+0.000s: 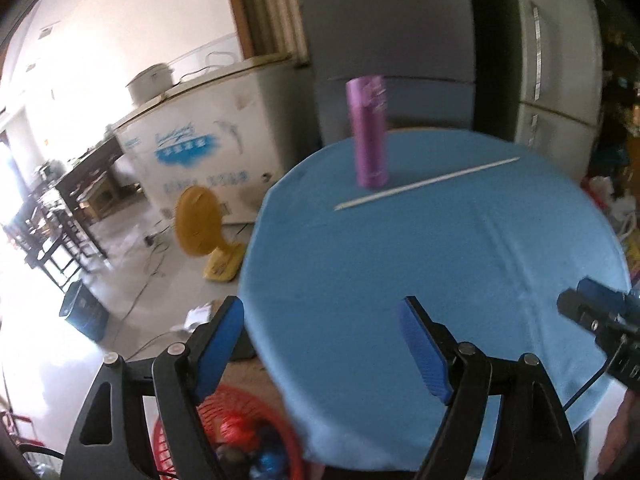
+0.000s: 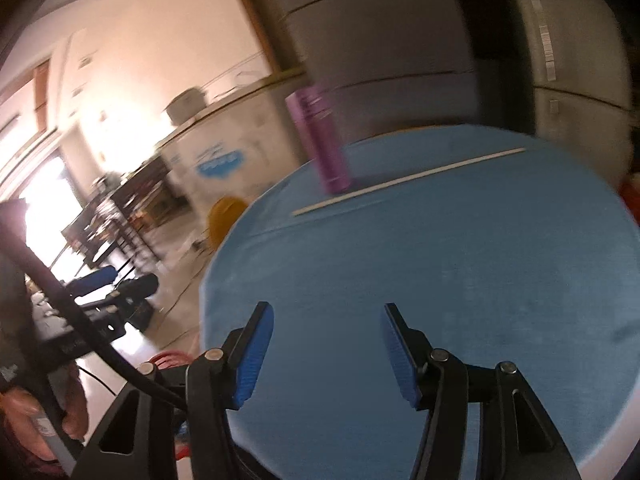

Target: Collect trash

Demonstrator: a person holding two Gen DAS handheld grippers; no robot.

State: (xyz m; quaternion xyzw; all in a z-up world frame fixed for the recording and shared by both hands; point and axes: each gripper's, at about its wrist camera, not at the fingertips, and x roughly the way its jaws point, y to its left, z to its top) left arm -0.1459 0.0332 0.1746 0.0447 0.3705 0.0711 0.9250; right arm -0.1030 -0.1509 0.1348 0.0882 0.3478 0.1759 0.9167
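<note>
Left wrist: upright, seemingly purple can [image 1: 370,136].

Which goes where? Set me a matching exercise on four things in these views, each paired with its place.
Things:
1. purple can
2. white stick
3. red basket
4. yellow fan

Places:
A. on the floor beside the white freezer
B. upright on the blue table
C. flat on the cloth, in front of the can
D. on the floor below the table's near edge

Pairs: 1-B, 2-C, 3-D, 4-A
</note>
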